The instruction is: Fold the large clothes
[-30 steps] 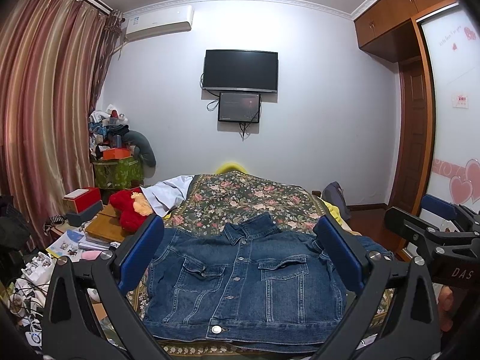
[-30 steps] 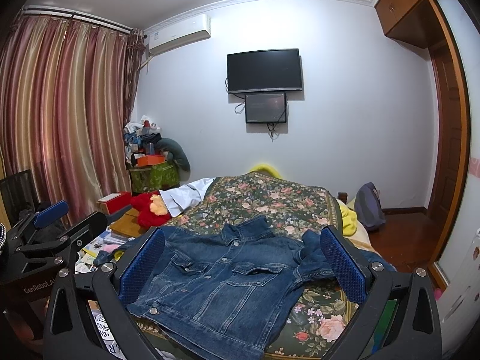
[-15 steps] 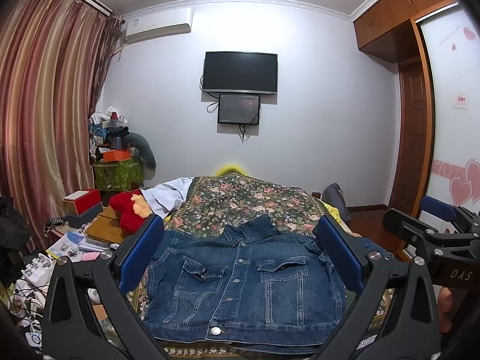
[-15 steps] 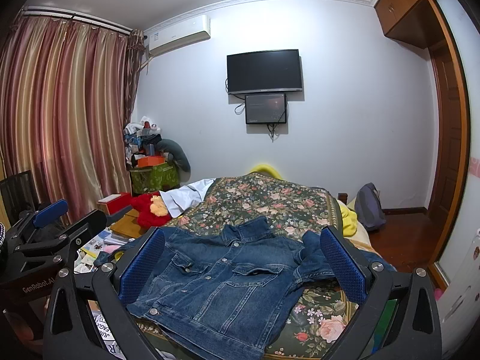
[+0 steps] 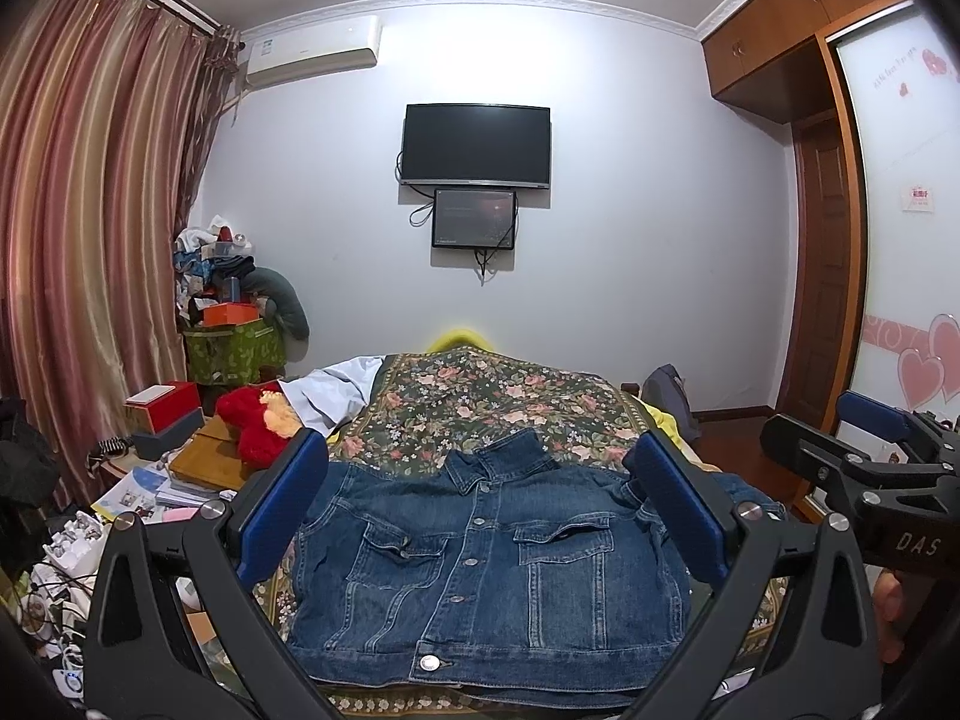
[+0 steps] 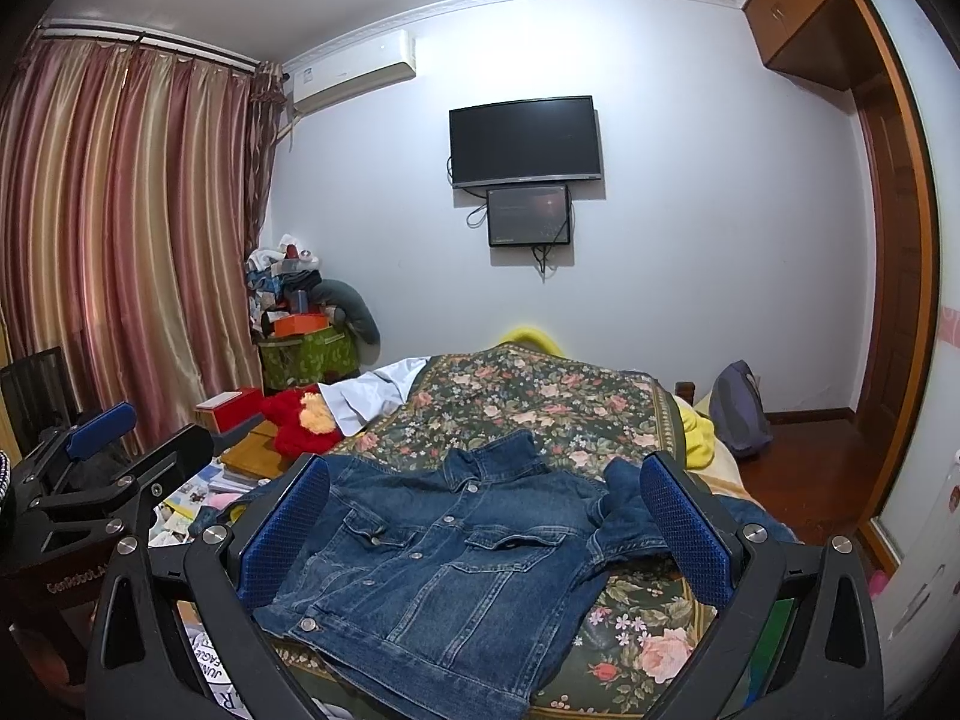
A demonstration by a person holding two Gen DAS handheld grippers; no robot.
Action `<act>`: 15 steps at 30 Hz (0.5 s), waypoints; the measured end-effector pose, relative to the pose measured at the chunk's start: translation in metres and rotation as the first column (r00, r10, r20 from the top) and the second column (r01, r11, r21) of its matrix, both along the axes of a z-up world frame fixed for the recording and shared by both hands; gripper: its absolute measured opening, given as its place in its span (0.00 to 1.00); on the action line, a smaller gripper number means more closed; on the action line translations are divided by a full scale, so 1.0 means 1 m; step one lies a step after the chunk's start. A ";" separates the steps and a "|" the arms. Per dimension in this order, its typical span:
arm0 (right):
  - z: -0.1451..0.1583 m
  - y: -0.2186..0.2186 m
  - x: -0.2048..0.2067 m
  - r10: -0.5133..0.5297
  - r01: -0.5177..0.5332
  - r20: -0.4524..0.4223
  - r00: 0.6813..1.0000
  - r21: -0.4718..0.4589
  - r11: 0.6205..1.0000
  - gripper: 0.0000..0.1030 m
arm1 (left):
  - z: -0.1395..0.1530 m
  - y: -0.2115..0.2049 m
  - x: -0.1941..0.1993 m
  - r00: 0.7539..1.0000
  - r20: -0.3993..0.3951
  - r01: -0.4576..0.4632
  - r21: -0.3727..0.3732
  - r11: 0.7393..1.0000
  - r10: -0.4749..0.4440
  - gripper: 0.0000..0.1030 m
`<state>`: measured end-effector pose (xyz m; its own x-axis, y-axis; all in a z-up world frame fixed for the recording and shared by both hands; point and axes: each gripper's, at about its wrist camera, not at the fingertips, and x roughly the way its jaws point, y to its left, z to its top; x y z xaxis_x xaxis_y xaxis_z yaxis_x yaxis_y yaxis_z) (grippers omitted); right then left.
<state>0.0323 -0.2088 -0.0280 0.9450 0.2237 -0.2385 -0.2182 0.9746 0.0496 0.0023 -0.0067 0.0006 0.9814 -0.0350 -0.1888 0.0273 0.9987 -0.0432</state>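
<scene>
A blue denim jacket (image 5: 480,570) lies front up and buttoned on the floral bedspread (image 5: 498,402), collar toward the far wall. In the right wrist view the same jacket (image 6: 444,558) reaches the bed's near edge, with one sleeve bunched at its right side. My left gripper (image 5: 480,510) hovers above the jacket's near half, open and empty. My right gripper (image 6: 480,528) is open too, holding nothing, a little to the jacket's right. Each gripper appears at the edge of the other's view: the right gripper (image 5: 870,468) and the left gripper (image 6: 96,468).
A cluttered low table with books and boxes (image 5: 174,468) stands left of the bed, with a red plush toy (image 5: 258,426) beside it. A white garment (image 5: 336,390) lies at the bed's far left. Curtains hang on the left, a wardrobe and door on the right, a backpack (image 6: 741,408) on the floor.
Both views have shifted only slightly; the jacket lies as before and both grippers stay open.
</scene>
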 end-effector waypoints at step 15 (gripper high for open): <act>-0.008 0.004 0.007 -0.012 0.012 -0.029 1.000 0.002 1.000 1.00 | -0.004 0.003 0.010 1.000 -0.019 -0.007 -0.004 1.000 0.007 1.00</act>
<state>0.0390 -0.2043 -0.0356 0.9404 0.2126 -0.2654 -0.2046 0.9771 0.0579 0.0121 -0.0041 -0.0038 0.9778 -0.0293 -0.2074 0.0199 0.9987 -0.0474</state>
